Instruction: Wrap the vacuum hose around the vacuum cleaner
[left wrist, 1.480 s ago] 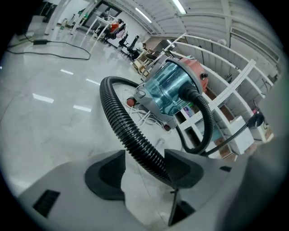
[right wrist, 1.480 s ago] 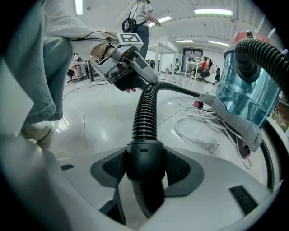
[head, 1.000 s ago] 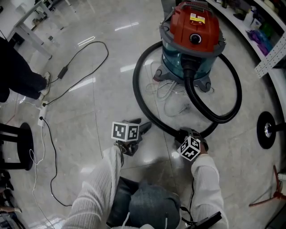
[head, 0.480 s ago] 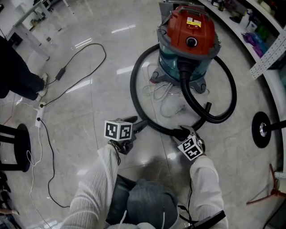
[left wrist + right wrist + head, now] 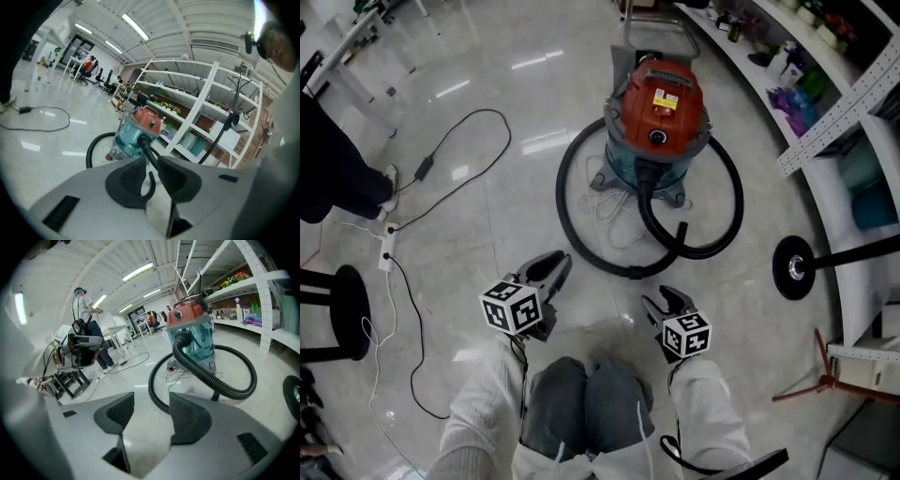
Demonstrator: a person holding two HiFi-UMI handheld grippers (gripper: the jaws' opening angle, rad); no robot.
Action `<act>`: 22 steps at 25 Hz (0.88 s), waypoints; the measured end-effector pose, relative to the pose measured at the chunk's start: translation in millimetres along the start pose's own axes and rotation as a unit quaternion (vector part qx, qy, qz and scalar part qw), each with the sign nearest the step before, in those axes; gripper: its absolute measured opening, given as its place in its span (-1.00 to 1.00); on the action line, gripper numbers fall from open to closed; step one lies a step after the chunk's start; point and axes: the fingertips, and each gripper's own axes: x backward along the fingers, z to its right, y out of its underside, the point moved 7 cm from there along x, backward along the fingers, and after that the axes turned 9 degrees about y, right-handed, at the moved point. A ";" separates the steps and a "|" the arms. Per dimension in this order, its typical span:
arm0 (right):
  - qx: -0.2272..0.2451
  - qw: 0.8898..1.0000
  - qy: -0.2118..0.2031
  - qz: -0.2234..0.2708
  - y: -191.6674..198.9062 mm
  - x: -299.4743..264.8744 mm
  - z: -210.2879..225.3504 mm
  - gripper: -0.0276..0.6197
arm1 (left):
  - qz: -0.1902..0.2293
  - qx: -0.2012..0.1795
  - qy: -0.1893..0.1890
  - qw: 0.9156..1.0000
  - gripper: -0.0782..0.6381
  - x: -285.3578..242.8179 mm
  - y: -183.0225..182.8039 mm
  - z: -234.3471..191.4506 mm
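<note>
Down on the floor ahead: hose let go, both grippers up off it.

At left, my left gripper (image 5: 555, 265) has come up from floor level since a second ago. Its jaws have just been closing to a narrow slit, with nothing between them. In the middle, the hose (image 5: 560, 197) lies on the floor (image 5: 487, 234) in a loose ring round the vacuum cleaner (image 5: 656, 103), its free end resting just in front of the base. At right, my right gripper (image 5: 664, 300), which was down at the hose a second ago, is lifted clear too, jaws spread and empty. I judge the wrap laid and released; I'd check how snug the ring sits before calling it finished.
</note>
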 end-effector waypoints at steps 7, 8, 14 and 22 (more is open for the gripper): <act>-0.089 0.995 0.007 0.034 -151.8 190.0 -73.4 -0.19 | 0.074 0.006 -0.039 0.996 -0.74 104.2 -154.9 162.8; -0.101 0.994 0.016 0.039 -174.5 218.3 -85.5 -0.25 | 0.093 0.014 -0.048 0.994 -0.76 122.3 -177.7 188.9; -0.083 0.990 0.094 0.060 -271.2 370.8 -178.6 -0.87 | 0.174 0.057 -0.066 0.981 -0.77 236.3 -263.6 334.3; -0.046 0.980 0.170 0.089 -271.7 438.3 -313.9 -0.87 | 0.168 -0.047 -0.004 0.985 -0.77 357.6 -274.7 408.8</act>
